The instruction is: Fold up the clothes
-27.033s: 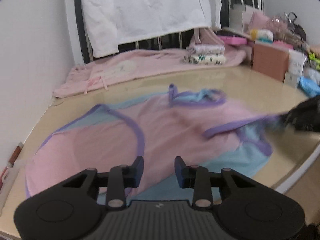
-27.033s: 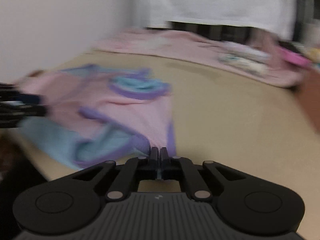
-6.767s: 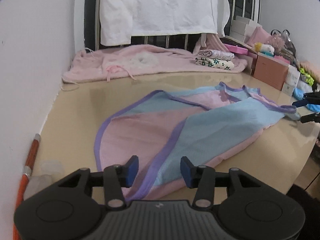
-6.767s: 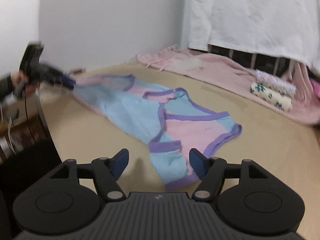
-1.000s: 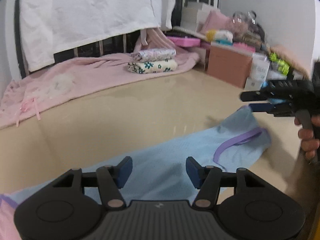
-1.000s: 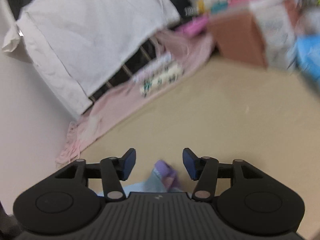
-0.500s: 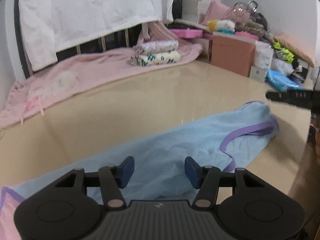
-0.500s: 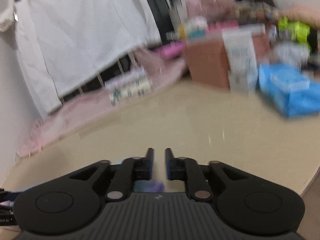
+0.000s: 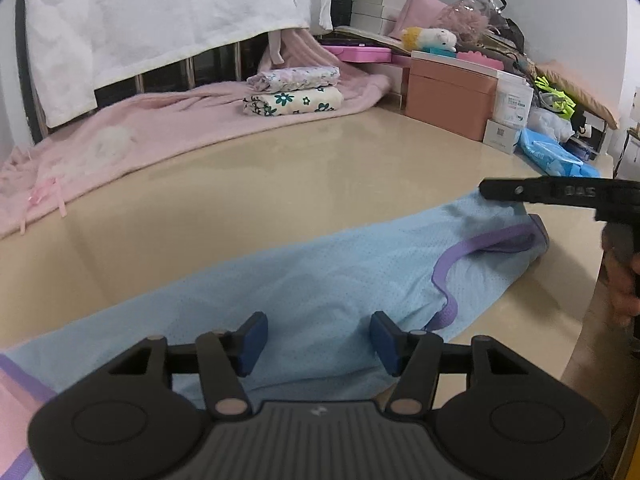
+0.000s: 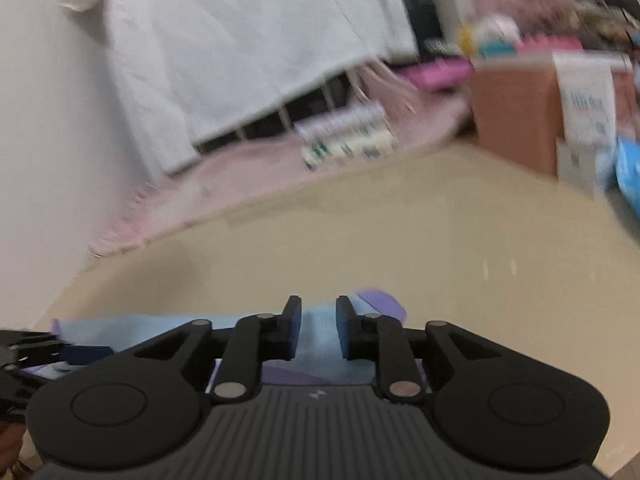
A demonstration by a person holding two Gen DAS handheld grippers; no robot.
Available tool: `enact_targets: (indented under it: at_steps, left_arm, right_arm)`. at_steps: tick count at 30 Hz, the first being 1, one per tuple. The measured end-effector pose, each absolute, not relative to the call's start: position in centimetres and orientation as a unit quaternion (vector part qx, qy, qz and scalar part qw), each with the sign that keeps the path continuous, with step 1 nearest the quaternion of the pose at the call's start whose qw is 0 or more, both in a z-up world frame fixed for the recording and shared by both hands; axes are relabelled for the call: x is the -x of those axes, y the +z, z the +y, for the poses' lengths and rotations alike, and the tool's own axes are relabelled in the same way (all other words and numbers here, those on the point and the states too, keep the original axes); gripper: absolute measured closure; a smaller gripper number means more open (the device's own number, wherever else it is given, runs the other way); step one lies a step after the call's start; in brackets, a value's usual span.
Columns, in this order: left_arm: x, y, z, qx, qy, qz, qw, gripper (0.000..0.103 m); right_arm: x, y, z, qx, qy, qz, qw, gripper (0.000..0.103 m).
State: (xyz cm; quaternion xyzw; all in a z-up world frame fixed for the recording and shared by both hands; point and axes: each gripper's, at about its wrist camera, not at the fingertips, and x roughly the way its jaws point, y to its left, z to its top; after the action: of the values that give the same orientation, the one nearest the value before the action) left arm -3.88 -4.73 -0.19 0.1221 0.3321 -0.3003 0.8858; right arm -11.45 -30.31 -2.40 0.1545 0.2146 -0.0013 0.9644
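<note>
A light blue garment with purple trim [image 9: 320, 280] lies folded lengthwise across the beige table [image 9: 280, 184]; its pink side shows at the lower left. My left gripper [image 9: 314, 338] is open just above the garment's middle, holding nothing. My right gripper [image 10: 318, 330] hovers over the garment's far end [image 10: 320, 336] with its jaws partly open and nothing between them. In the left wrist view the right gripper [image 9: 486, 191] reaches in from the right over the garment's end.
A pink blanket [image 9: 160, 128] with two folded floral cloths [image 9: 294, 98] lies at the table's back. Boxes [image 9: 452, 96], a blue packet [image 9: 556, 156] and clutter line the right side. The table edge runs close on the right.
My right gripper's jaws went from nearly shut to partly open and it swung over the garment's end. The left gripper stayed open and shifted slightly over the garment.
</note>
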Motion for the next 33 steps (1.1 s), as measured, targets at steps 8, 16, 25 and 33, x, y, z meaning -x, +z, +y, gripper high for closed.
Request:
enact_targets:
  at_steps: [8,16,25,33]
  left_arm:
    - [5.0,0.5,-5.0,-0.106,-0.288,0.314,0.898,0.048]
    - [6.8,1.2,-6.2,-0.140,-0.308,0.276,0.900,0.048]
    - [3.9,0.8,0.9,-0.091,-0.210,0.319,0.920,0.048]
    - [3.9,-0.1,1.7,-0.086,-0.214,0.334,0.914,0.046]
  right_arm:
    - [12.6,-3.1,-30.9,-0.174,-0.031,0.192,0.965,0.078]
    - [14.5,-2.7,-28.3,-0.086,0.010,0.189,0.978,0.069]
    - [12.3,-2.3,-18.8,0.170,0.202,0.232,0.936,0.064]
    - [12.9,-3.2,-15.1,0.361,0.179,0.240,0.883,0.093]
